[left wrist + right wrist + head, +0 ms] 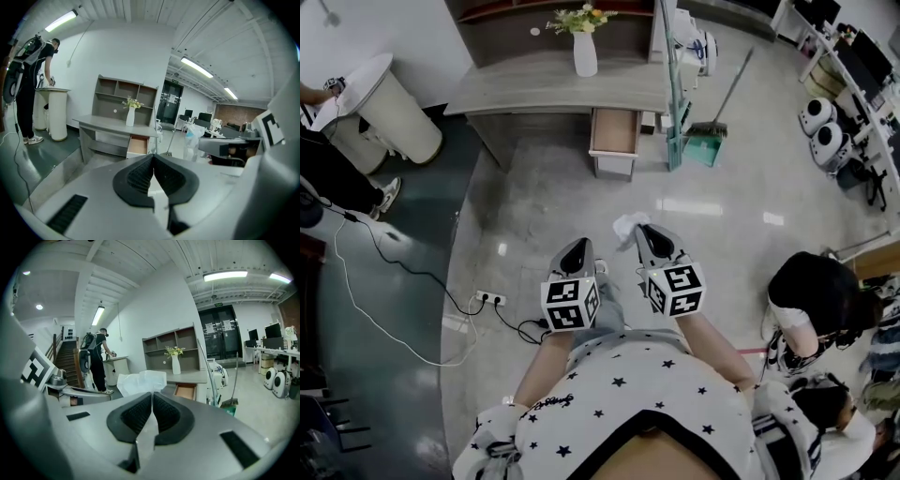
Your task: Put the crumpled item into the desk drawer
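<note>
A crumpled white tissue (141,381) sticks out past the tips of my right gripper (152,393), whose jaws are shut on it; in the head view the tissue (628,225) shows just ahead of that gripper (643,230). My left gripper (578,246) is beside it, jaws shut with nothing between them (153,156). The grey desk (553,89) stands ahead across the floor, its wooden drawer (614,131) pulled open; the drawer (138,145) also shows in the left gripper view and the drawer (185,391) in the right gripper view.
A white vase with flowers (584,47) stands on the desk. A broom and green dustpan (709,136) lean right of the drawer. A power strip with cables (489,298) lies on the floor at left. A person (811,291) crouches at right; another stands by a white bin (389,108).
</note>
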### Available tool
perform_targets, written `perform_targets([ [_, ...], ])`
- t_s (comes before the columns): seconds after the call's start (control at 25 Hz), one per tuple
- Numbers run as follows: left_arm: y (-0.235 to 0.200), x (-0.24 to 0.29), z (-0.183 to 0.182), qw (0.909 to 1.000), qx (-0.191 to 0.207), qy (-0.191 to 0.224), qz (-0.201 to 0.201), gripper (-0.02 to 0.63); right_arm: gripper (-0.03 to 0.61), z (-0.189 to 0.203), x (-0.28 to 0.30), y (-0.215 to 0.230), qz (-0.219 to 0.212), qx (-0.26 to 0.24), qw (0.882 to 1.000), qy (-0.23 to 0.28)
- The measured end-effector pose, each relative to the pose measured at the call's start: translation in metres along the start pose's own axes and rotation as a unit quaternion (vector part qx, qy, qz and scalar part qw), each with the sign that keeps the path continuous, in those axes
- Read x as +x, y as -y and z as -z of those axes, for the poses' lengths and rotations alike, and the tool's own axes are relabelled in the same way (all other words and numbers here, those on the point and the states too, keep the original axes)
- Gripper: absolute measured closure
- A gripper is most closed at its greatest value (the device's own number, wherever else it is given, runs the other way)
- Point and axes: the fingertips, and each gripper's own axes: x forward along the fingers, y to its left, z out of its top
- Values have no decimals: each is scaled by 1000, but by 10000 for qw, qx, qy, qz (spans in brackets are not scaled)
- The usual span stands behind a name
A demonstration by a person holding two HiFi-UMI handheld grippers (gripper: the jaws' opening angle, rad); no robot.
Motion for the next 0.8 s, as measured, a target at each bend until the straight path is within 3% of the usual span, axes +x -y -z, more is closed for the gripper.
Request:
perform_targets([
  [0.8,-80,158,-100,9991,123,-146,387,601,578,-68,173,65,348,109,9993,-108],
])
